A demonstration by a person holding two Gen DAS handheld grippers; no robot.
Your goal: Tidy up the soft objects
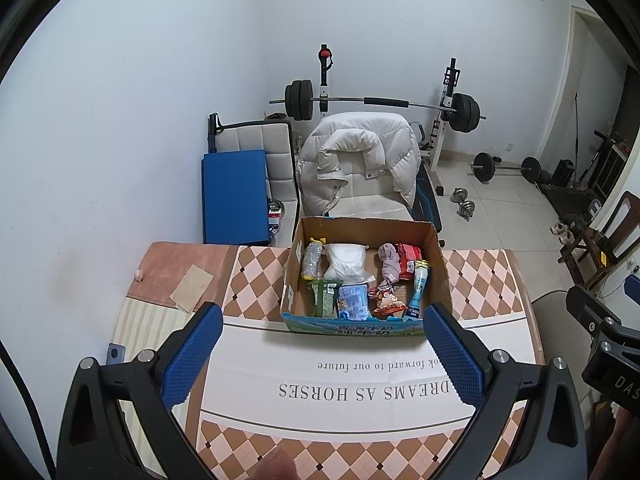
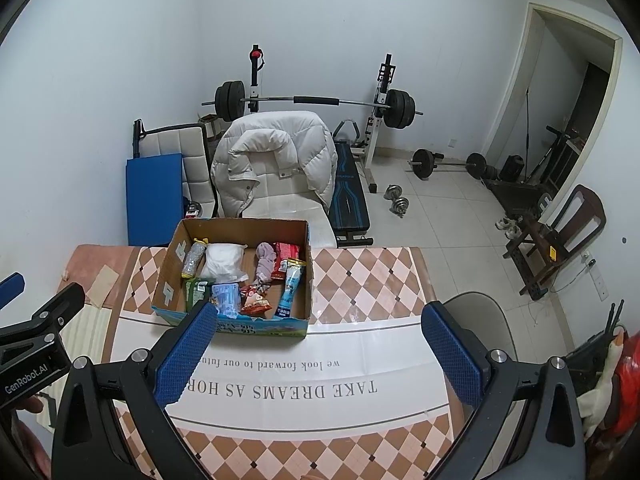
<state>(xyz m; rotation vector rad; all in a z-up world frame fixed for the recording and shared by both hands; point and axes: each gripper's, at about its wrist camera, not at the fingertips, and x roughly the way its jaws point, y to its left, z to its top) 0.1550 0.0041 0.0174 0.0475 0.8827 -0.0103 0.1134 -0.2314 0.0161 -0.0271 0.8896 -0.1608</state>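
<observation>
Because every soft item I can see — white pouch [image 1: 345, 260], mauve cloth [image 1: 389, 263], snack packets [image 1: 386, 303], blue tube [image 1: 418, 288] — already lies inside the cardboard box [image 1: 360, 326], the scene fits either a finished sort or a box awaiting unpacking. The box sits at the bench's [image 2: 360, 396] far edge, leaving the near cloth bare. My left tool [image 1: 324, 354] and right tool [image 2: 320, 354] hover above the near edge, both spread wide and holding nothing, presumably to keep the box in clear view.
</observation>
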